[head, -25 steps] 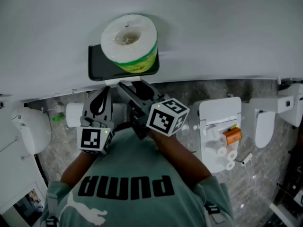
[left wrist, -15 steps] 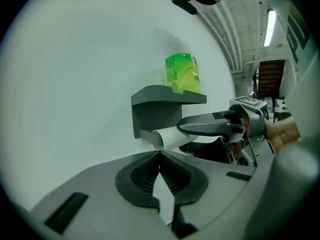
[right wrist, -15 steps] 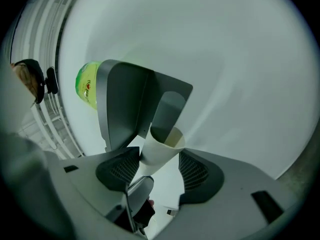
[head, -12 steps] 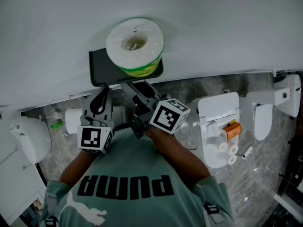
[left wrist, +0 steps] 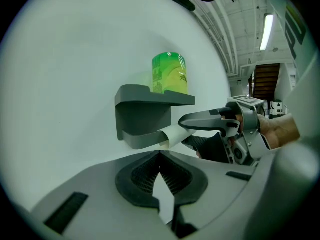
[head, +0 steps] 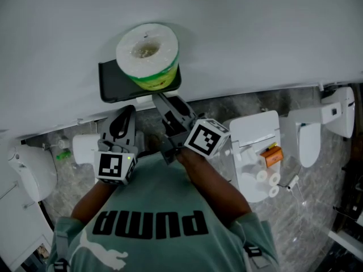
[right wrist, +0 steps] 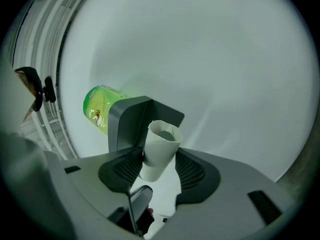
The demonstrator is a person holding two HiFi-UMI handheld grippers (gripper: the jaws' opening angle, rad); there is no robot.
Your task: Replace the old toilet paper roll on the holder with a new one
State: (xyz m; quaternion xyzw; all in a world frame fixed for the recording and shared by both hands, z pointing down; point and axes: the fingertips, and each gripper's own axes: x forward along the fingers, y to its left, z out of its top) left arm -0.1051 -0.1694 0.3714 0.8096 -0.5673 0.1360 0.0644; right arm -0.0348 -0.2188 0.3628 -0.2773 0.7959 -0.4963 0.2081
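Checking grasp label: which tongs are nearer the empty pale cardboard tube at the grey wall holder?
Right. The right tongs have just been closing, with the empty pale cardboard tube between their jaws; the left tongs, shut, stop short of it.

One wrapped roll (head: 147,50), one cardboard tube (right wrist: 159,149), one holder (head: 110,86), perhaps three spare rolls (head: 262,175).

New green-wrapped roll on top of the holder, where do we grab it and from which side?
Grip the new roll across its wrapped curved side, coming in level from the front. It stands on end atop the holder, core hole up, wall behind, so only front and sides look free. It is wide: open fully first; the left gripper is shut and empty.
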